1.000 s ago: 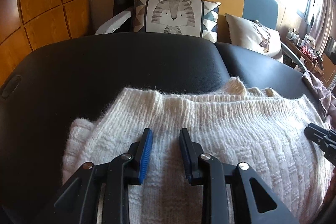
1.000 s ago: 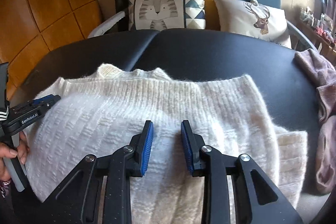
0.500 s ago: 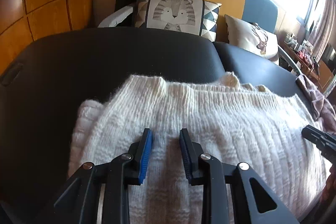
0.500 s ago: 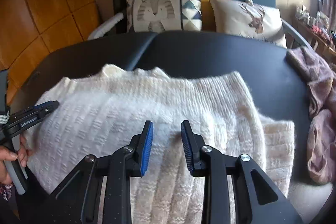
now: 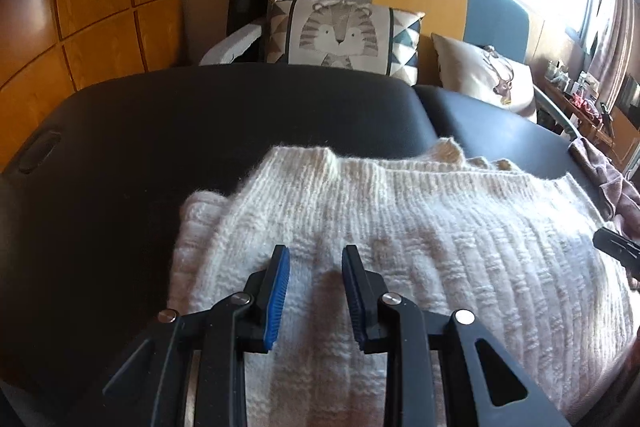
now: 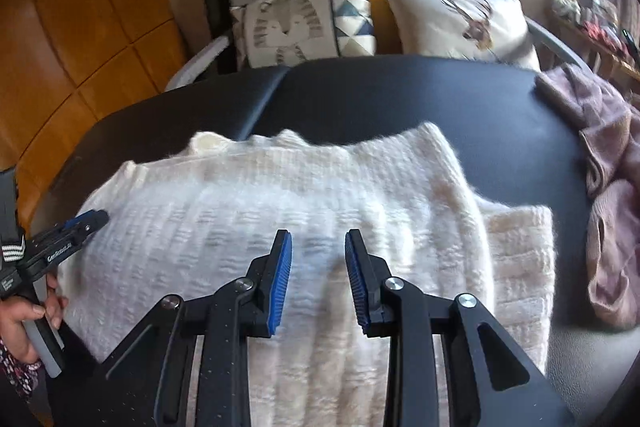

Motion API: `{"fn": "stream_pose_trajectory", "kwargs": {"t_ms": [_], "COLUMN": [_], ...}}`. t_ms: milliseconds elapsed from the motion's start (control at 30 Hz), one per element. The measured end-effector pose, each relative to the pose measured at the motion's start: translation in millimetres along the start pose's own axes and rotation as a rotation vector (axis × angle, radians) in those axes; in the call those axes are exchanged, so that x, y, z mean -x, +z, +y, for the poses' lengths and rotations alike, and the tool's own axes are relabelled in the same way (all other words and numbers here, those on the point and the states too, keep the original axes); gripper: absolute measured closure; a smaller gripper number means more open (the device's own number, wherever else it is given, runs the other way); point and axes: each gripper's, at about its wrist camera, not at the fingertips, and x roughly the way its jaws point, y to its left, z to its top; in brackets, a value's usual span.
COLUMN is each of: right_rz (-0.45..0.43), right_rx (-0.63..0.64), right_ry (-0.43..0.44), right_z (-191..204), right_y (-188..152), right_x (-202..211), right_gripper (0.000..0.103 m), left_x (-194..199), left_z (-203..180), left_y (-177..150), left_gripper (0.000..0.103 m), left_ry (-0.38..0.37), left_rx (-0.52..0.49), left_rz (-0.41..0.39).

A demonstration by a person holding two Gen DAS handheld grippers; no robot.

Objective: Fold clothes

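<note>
A cream chunky-knit sweater (image 5: 420, 227) lies spread flat on the black padded bench (image 5: 200, 131), its ribbed edge toward the far side and 1 folded layer sticking out at each side. Its surface shows ribs and block-textured bands. The left tongs (image 5: 314, 291) and right tongs (image 6: 318, 279) hover over it, both slightly spread with nothing pinched. A mauve garment (image 6: 612, 187) is heaped at the bench's right end.

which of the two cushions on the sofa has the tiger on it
The left cushion, with blue triangles along its edge; the plain cream cushion to its right shows a deer.
</note>
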Motion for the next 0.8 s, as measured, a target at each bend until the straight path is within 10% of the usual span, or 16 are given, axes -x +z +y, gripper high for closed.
{"fn": "stream_pose_trajectory", "kwargs": {"t_ms": [800], "right_rz": [0.007], "right_rx": [-0.016], "right_ry": [-0.093], "right_z": [-6], "right_y": [-4], "right_x": [1], "right_gripper": [0.068], "left_x": [-6], "left_z": [-17], "left_y": [-18], "left_gripper": [0.076], "left_ry": [0.095], "left_rx": [-0.053], "left_rz": [-0.041]}}
